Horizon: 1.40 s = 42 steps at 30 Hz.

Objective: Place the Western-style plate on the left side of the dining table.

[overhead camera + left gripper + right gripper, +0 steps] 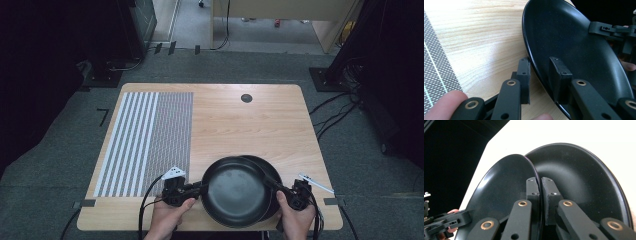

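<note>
Two black plates lie stacked near the front edge of the table. The upper plate (234, 191) (564, 32) (504, 182) is offset to the left over the lower plate (269, 169) (579, 175). At the upper plate's left rim my left gripper (198, 189) (540, 61) has one pad under the rim and one on the inside face. My right gripper (281, 192) (540, 180) pinches the same plate's right rim, its outer pad between the two plates. In the left gripper view the right gripper (609, 28) shows across the plate.
A grey and white striped mat (150, 140) covers the left part of the wooden table (240, 120). A round cable hole (246, 98) sits at the back. Cables trail on the carpet to the right, and dark furniture stands on both sides.
</note>
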### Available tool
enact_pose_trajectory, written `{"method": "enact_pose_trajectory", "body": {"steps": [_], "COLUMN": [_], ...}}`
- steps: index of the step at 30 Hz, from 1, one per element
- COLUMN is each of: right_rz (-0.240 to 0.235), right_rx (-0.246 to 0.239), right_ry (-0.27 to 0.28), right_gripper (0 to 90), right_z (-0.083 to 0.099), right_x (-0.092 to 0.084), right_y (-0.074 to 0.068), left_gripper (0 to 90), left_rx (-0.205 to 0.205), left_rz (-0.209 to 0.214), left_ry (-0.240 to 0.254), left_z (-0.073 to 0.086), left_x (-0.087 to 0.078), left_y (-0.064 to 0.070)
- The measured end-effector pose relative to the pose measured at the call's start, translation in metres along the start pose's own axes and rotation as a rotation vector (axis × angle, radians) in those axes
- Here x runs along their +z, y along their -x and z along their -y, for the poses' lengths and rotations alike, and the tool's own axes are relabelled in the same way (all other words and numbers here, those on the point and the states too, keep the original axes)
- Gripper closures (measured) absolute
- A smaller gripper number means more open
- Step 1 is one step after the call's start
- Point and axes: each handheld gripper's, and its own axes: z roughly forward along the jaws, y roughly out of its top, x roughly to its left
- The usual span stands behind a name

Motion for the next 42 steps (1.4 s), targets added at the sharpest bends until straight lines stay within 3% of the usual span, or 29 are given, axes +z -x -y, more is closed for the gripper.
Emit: {"method": "enact_pose_trajectory", "body": {"steps": [9,18,32,42], "right_rz": [-0.029,-0.063,-0.092,-0.11], "right_rx": [0.0,-0.004,-0.043,-0.06], "right_ry": [0.007,-0.012,-0.025,-0.051], "right_gripper": [85.5,85.4,85.3,85.4], "right_z": [-0.005,-0.009,-0.032,-0.047], "right_x": [0.003,0.016,0.052,0.092], "right_y": [-0.01,-0.021,-0.063,-0.091], "left_gripper": [73.2,73.9,75.0,75.3], "left_rx": [-0.019,0.005,-0.035,-0.066], "left_rz": [0.001,-0.035,-0.06,-0.095], "left_ry": [0.043,0.074,0.144,0.183], "left_z": [-0.007,-0.017,-0.044,-0.062], "left_x": [-0.014,-0.03,-0.061,-0.081], "left_y": [0.0,-0.006,-0.033,-0.06]}}
